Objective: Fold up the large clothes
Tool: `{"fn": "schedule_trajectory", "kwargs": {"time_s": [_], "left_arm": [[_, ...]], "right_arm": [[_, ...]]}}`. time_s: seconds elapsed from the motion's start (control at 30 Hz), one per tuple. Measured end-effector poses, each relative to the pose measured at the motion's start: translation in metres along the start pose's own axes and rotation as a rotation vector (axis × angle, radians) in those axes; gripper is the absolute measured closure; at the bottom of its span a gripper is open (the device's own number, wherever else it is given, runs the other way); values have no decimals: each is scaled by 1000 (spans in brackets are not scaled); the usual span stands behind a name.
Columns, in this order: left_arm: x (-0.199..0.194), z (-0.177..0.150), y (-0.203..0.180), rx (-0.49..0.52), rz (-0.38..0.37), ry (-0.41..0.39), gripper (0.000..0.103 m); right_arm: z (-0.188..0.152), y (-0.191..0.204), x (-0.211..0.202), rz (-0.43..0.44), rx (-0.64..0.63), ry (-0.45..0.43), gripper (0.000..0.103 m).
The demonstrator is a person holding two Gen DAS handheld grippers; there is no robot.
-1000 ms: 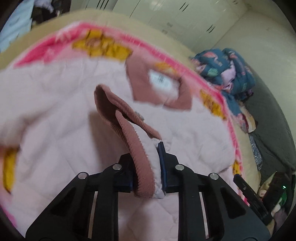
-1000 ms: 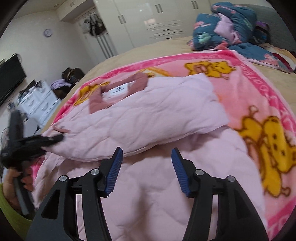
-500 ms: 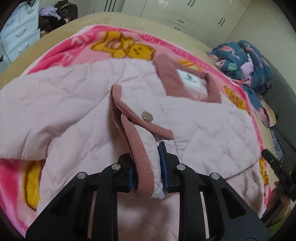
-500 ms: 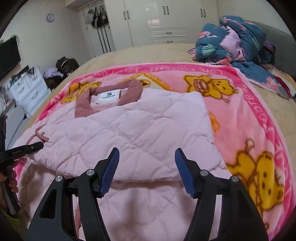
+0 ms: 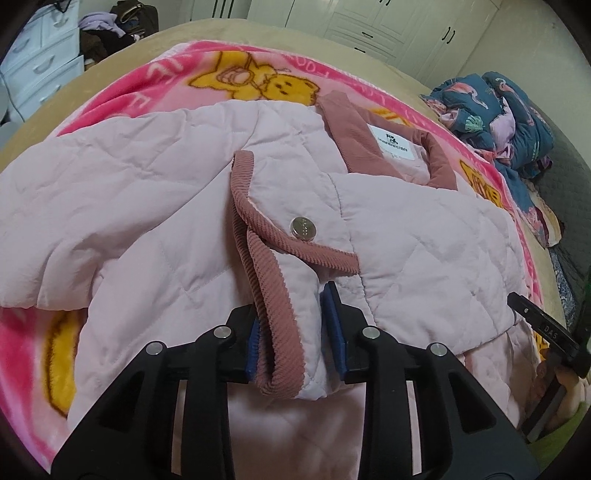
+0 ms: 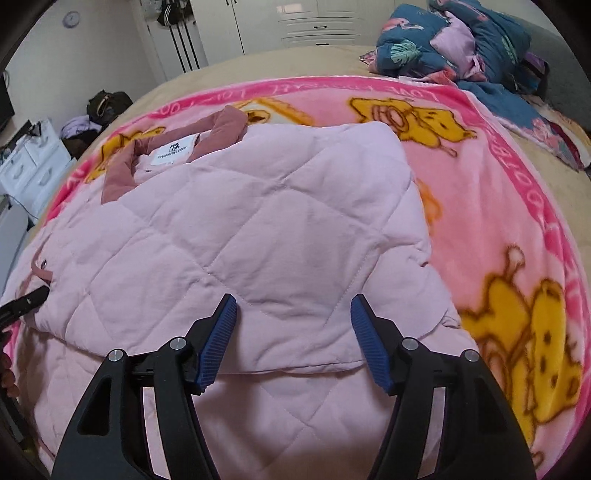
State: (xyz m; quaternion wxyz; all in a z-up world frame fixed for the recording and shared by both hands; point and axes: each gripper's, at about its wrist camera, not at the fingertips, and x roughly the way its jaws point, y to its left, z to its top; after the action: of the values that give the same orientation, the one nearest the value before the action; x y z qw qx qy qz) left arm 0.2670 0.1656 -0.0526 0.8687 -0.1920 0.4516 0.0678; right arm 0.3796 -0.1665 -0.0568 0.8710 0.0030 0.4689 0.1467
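Pink quilted jacket (image 6: 258,236) spread on a pink bear-print blanket (image 6: 517,206) covering the bed.

Left gripper (image 5: 293,330): jaws closed on the jacket's corduroy-trimmed cuff (image 5: 284,321), beside a metal snap (image 5: 303,228). Right gripper (image 6: 293,343): jaws wide apart, holding nothing, poised above the jacket's folded panel.

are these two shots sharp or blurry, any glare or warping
Left wrist view: sharp, the snap button and collar label crisp, strong fisheye bulge, dark corners. Right wrist view: also sharp, quilt seams on the pink jacket clear, mild glare on the wardrobe doors, same curved edges.
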Motion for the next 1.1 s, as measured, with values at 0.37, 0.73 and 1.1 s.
{"fn": "schedule_trajectory", "kwargs": {"time_s": [0.37,0.73,1.1], "left_arm": [[-32,-2,-4,2,9,-46,61],[-78,-10,-1,-10,34,-115,9],[-110,-17,29,-72,80,-158,9]], "right_arm": [[-11,15,-48,70,18,-83,14],[-21,44,-89,112,0,-139,4],[-20,99,-117,152,-86,-177,4]]}}
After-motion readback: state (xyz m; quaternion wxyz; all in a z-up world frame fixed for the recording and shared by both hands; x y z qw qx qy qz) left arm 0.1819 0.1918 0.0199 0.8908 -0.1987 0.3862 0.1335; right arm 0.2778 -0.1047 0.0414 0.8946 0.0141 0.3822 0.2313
